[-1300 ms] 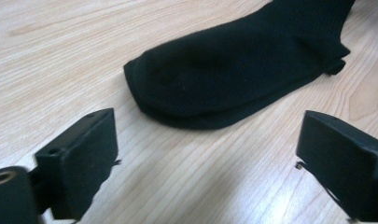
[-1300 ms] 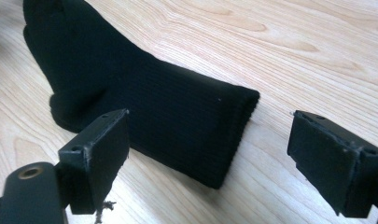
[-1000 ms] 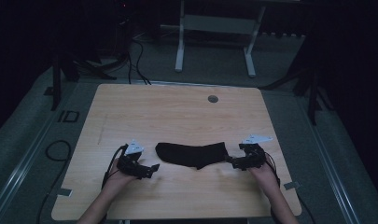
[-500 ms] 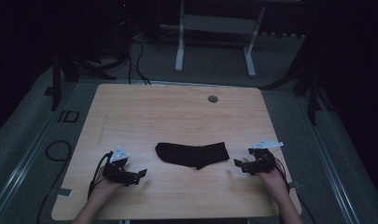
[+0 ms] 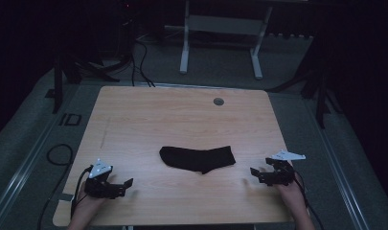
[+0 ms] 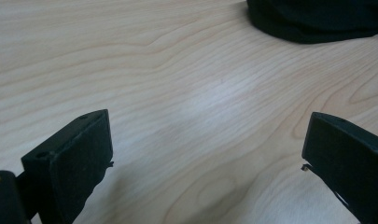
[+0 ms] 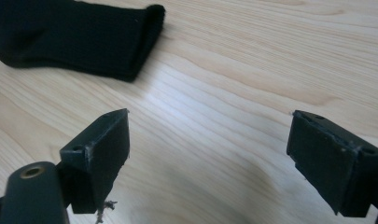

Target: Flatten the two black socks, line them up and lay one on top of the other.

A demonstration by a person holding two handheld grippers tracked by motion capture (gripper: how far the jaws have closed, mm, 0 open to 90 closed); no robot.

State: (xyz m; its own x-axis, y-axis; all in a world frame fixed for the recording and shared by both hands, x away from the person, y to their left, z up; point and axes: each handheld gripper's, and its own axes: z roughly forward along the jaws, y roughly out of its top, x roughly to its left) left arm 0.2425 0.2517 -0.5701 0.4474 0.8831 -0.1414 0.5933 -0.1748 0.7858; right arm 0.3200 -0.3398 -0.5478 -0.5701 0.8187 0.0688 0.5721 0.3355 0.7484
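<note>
both grippers further from sock now, sock cut off in gripper views

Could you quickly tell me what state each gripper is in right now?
Left gripper: open, empty, apart from the sock.
Right gripper: open, empty.

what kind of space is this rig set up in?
Likely a lab or recording room rather than a home: a bare wooden table on grey carpet, dark surroundings, cables trailing on the floor and a white metal stand behind. On the table lies one black sock between the open left gripper and right gripper.
</note>
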